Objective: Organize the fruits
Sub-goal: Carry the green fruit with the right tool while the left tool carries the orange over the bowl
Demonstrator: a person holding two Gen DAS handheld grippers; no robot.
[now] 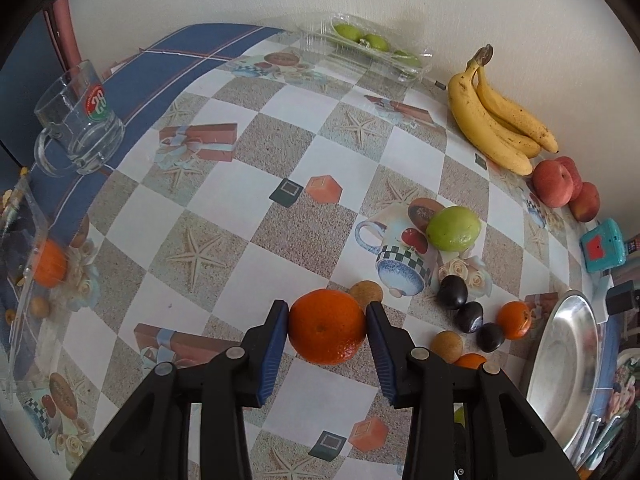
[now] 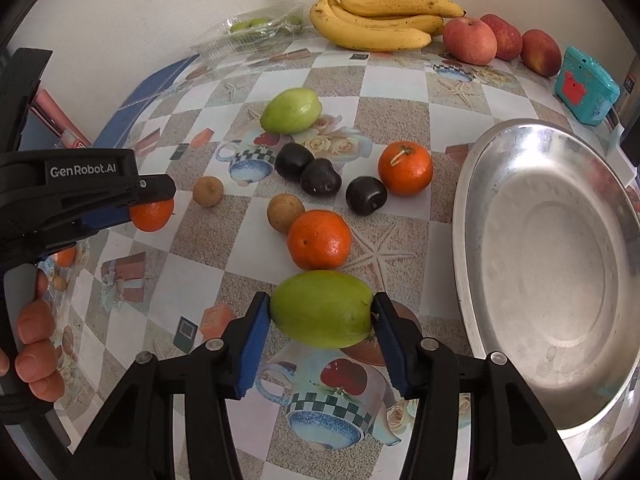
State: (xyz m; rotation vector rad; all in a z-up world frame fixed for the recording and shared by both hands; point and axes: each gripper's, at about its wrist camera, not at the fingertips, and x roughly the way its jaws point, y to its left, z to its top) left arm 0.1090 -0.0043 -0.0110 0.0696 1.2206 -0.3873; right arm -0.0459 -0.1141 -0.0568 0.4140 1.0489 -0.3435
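Above tablecloth (image 1: 280, 216), gripper (image 1: 327, 330) level (clamping orange (image 1: 326, 330))

orange (image 1: 326, 330) round, glossy, clamped between blue pads, lifted | green fruit (image 2: 322, 309) oval, lying sideways, clamped at 6 o'clock | loose oranges (image 2: 319, 240), dark plums (image 2: 320, 176), small brown fruits (image 2: 285, 212) clustered at centre | bananas (image 2: 380, 20), peaches (image 2: 470, 40) at 12–1 o'clock

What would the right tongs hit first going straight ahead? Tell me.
Probably the orange: it lies just beyond the green fruit held in the right tongs, with a brown fruit beside it. Depth is hard to judge.
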